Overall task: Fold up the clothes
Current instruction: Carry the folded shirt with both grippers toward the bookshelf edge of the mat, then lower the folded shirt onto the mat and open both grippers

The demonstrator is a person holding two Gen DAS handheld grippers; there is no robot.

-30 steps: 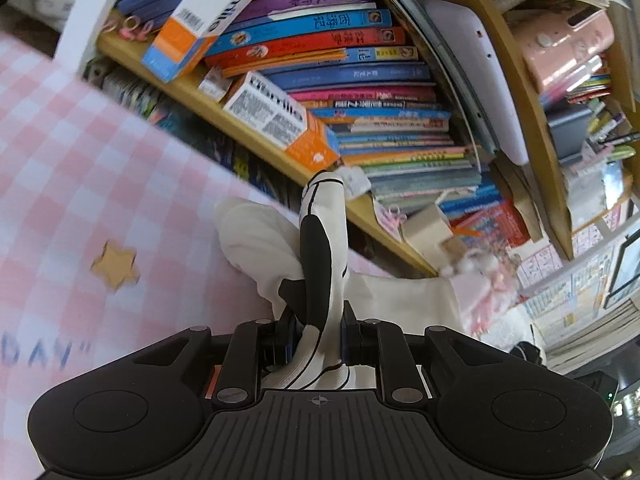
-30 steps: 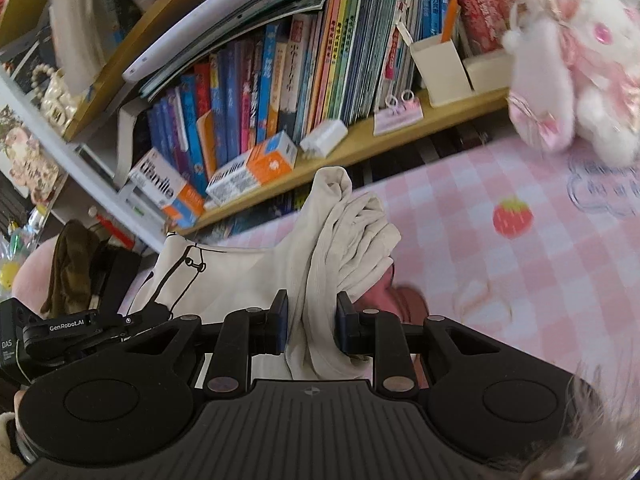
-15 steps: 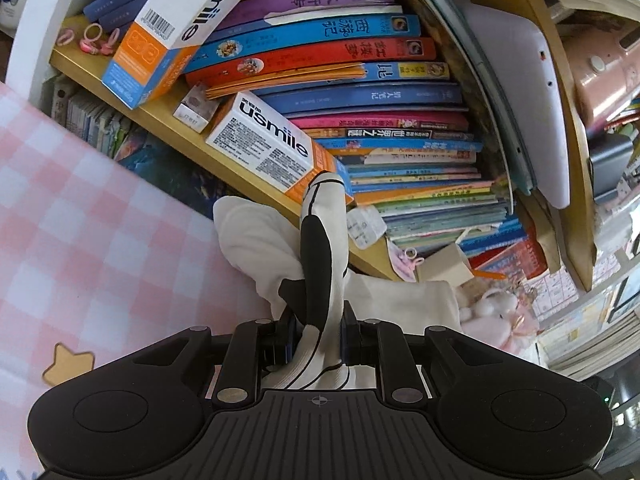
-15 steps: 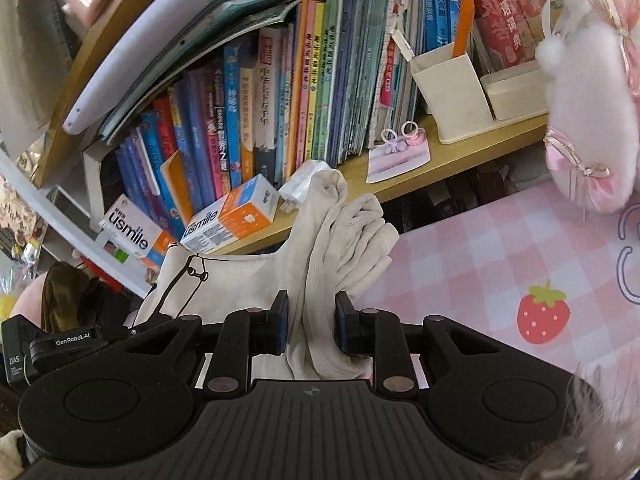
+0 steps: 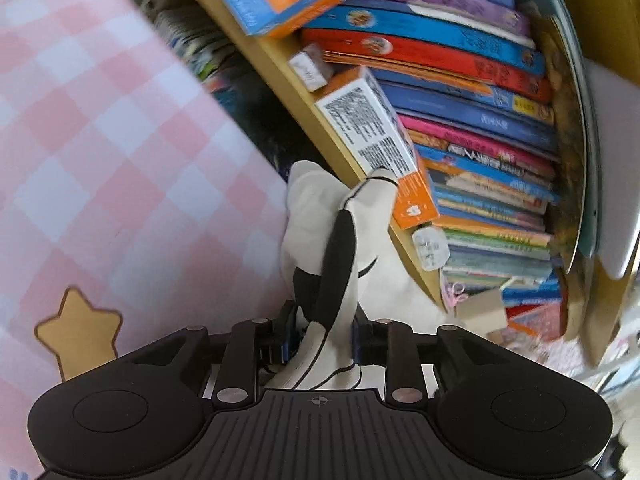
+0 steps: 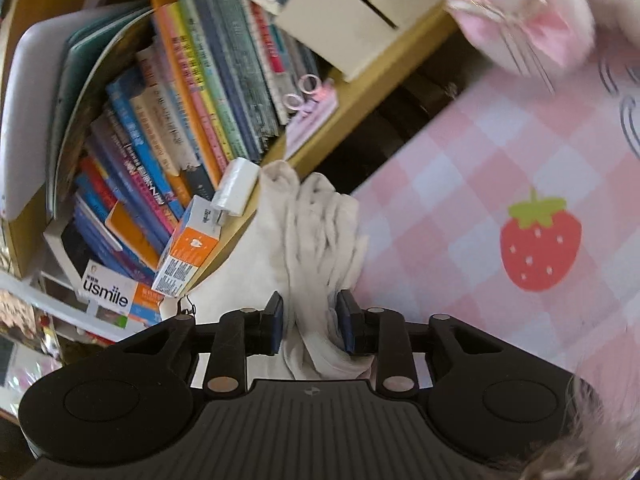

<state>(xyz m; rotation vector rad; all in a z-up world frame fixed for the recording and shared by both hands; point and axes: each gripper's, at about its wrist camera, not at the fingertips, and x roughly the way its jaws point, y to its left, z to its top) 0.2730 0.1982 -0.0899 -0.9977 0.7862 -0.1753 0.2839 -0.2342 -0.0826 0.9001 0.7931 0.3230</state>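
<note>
A cream-white garment with black printed lines is held between both grippers. In the left wrist view, my left gripper [image 5: 324, 336] is shut on a bunched part of the garment [image 5: 316, 200] that carries the black print. In the right wrist view, my right gripper [image 6: 310, 322] is shut on a gathered, wrinkled fold of the same garment [image 6: 320, 224]. The cloth stands up from both sets of jaws, in front of the bookshelf. The rest of the garment is hidden below the grippers.
A pink checked tablecloth [image 5: 100, 140] with a star [image 5: 80, 332] and a strawberry [image 6: 538, 240] covers the table. A wooden bookshelf [image 5: 480, 100] packed with books and usmile boxes [image 6: 188, 248] stands close behind. A plush toy [image 6: 540, 20] sits at upper right.
Both grippers have tilted and moved with the garment still held; the shelf now looks closer and rotated in both views, and the frames are motion-blurred.
</note>
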